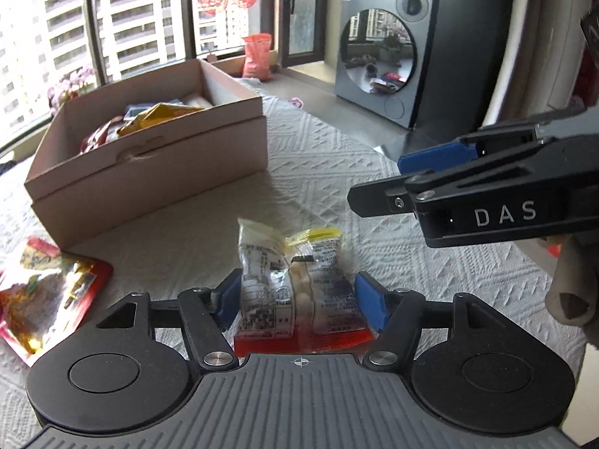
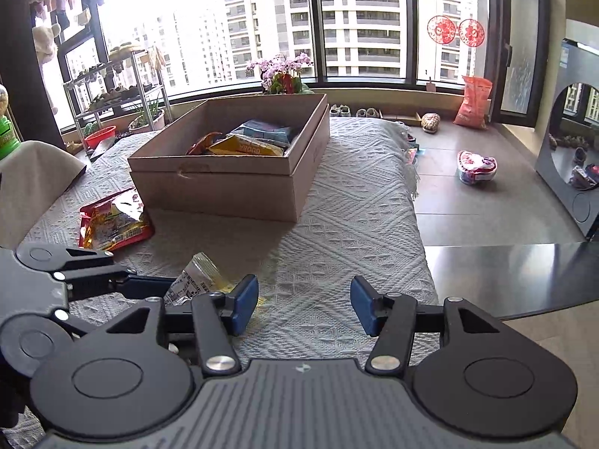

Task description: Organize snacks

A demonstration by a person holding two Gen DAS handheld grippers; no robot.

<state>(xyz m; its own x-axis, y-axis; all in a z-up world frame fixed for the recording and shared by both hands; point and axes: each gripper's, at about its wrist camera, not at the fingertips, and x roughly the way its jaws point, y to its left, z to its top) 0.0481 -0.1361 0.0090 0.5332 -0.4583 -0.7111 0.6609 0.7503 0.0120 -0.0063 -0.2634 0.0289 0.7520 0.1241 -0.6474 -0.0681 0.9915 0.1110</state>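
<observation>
My left gripper [image 1: 295, 299] is shut on a clear snack packet with a yellow top and red bottom edge [image 1: 295, 280], holding it just above the white cloth. The packet also shows in the right wrist view [image 2: 194, 280], between the left gripper's fingers. My right gripper [image 2: 304, 305] is open and empty over the cloth, to the right of the left one; it shows in the left wrist view [image 1: 404, 176]. An open cardboard box [image 1: 149, 164] [image 2: 224, 183] stands ahead, holding several snack packets [image 2: 243, 142]. A red and gold snack packet [image 1: 45, 295] [image 2: 112, 220] lies on the cloth left of the box.
The table's white woven cloth [image 2: 337, 224] ends at the right edge, with tiled floor [image 2: 486, 205] beyond. A grey appliance with a round mirror door [image 1: 378, 56] stands at the right. Windows, a flower pot [image 2: 282, 75] and a plant rack [image 2: 112, 89] lie behind the box.
</observation>
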